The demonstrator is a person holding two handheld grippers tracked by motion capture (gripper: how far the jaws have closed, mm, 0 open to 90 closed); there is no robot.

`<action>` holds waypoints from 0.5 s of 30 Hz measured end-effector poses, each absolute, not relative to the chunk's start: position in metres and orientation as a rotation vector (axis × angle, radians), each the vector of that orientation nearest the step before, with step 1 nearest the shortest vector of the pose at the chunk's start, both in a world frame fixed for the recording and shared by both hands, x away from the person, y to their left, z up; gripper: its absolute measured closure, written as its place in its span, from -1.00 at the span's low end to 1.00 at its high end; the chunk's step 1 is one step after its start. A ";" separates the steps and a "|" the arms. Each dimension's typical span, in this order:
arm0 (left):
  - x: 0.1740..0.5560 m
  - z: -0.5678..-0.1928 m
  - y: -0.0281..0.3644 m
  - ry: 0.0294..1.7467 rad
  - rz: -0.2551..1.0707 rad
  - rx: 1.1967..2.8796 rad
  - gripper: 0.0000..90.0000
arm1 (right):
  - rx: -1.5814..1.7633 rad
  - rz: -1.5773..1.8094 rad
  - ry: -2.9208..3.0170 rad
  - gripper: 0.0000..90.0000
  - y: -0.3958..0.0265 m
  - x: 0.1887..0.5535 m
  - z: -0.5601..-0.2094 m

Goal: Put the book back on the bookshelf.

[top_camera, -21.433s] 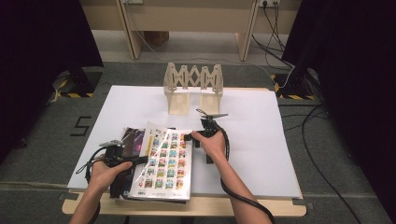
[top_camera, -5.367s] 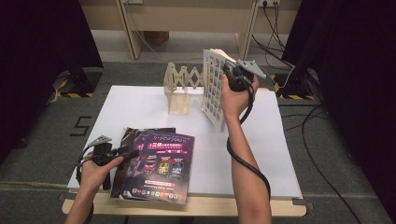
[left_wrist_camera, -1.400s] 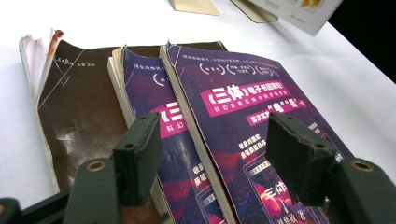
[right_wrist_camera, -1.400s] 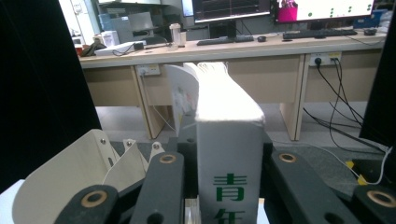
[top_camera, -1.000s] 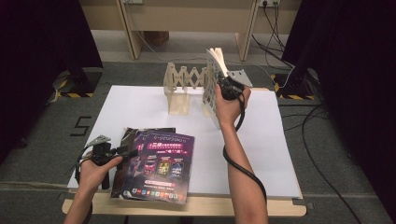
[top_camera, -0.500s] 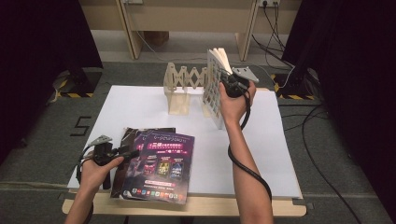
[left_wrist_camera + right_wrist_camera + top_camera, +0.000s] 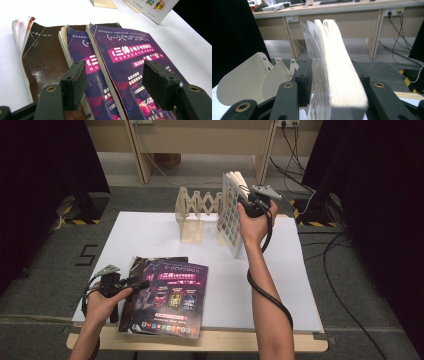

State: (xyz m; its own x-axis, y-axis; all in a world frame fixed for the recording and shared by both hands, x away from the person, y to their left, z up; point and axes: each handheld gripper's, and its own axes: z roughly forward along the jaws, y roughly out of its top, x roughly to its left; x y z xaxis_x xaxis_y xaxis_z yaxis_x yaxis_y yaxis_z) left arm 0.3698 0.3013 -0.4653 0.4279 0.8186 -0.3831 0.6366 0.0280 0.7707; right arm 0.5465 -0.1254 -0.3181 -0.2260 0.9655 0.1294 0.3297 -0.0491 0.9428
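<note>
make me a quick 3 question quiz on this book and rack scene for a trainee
1. True or false: the thick white book with the picture-grid cover stands upright at the right end of the pale wooden accordion rack.
2. How many purple-covered books lie flat near the left gripper? A one, B two, C four.
3. What sits between the jaws of the right gripper?

Key
1. True.
2. B; a brown-covered book lies beside them.
3. The white book, spine down; the jaws have just been opening and no longer look clamped on it.
</note>
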 end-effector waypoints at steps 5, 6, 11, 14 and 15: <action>0.370 -0.466 0.302 1.288 0.229 1.680 -0.22 | 1.412 1.276 1.617 0.35 -0.127 0.552 -0.318; 0.370 -0.466 0.302 1.286 0.227 1.679 -0.22 | 1.419 1.270 1.621 0.36 -0.127 0.553 -0.318; 0.370 -0.466 0.301 1.283 0.228 1.685 -0.22 | 1.435 1.217 1.661 0.51 -0.126 0.558 -0.321; 0.370 -0.467 0.302 1.283 0.228 1.684 -0.22 | 1.440 1.203 1.663 0.63 -0.126 0.558 -0.321; 0.371 -0.467 0.302 1.282 0.227 1.685 -0.22 | 1.444 1.201 1.665 0.64 -0.125 0.558 -0.321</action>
State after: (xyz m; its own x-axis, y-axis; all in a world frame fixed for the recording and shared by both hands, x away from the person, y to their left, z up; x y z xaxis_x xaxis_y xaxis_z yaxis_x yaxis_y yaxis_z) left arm 0.3706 0.3016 -0.4669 0.4278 0.8192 -0.3819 0.6387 0.0249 0.7690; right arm 0.5576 -0.1251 -0.3208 -0.2087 0.9723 0.1056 0.4070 -0.0118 0.9133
